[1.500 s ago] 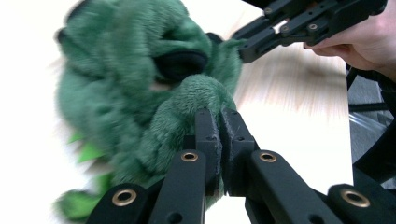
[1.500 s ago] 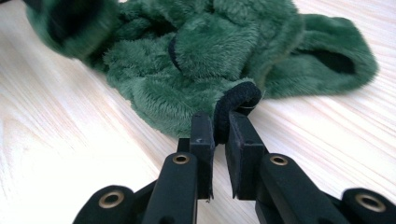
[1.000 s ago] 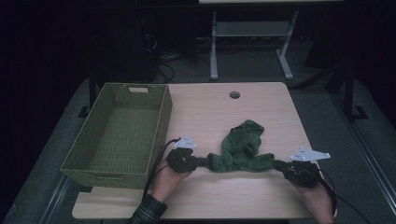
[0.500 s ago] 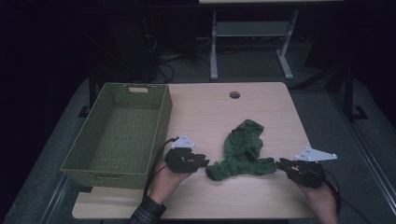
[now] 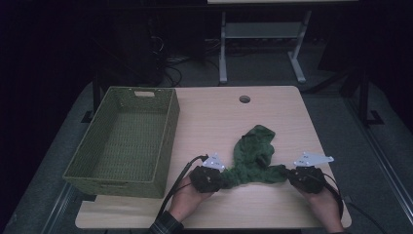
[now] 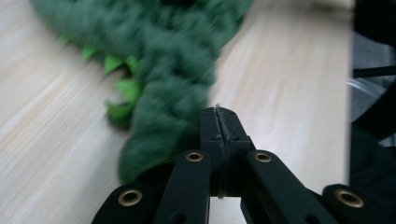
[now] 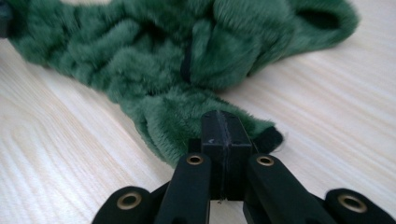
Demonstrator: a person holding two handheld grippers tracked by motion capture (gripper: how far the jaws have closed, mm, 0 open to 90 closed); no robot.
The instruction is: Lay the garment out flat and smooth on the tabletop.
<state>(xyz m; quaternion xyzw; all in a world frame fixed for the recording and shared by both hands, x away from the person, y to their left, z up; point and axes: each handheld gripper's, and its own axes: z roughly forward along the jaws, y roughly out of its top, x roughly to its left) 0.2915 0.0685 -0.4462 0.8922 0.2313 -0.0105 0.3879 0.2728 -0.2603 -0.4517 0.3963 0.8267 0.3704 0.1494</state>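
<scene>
Left jaws: my left gripper (image 6: 218,122) is pressed together, with the fuzzy edge of the green garment (image 6: 173,70) caught at the tips; they have just been closing on it.
Right jaws: my right gripper (image 7: 223,125) has likewise just been closing and is clamped on the garment's other end.
Garment: it lies on the table (image 5: 214,117) near the front edge, strung between my two hands, with a lump bunched behind.
Basket: the woven basket (image 5: 168,127) stands well to the left, nothing in it.
Doing it well: I judge I should keep both pinches firm, draw the hands apart evenly and lift together, so neither end slips.
Gripper views: they show the pile and pale green spikes up close.
High view: it shows the basket and the spacing of my hands.
</scene>
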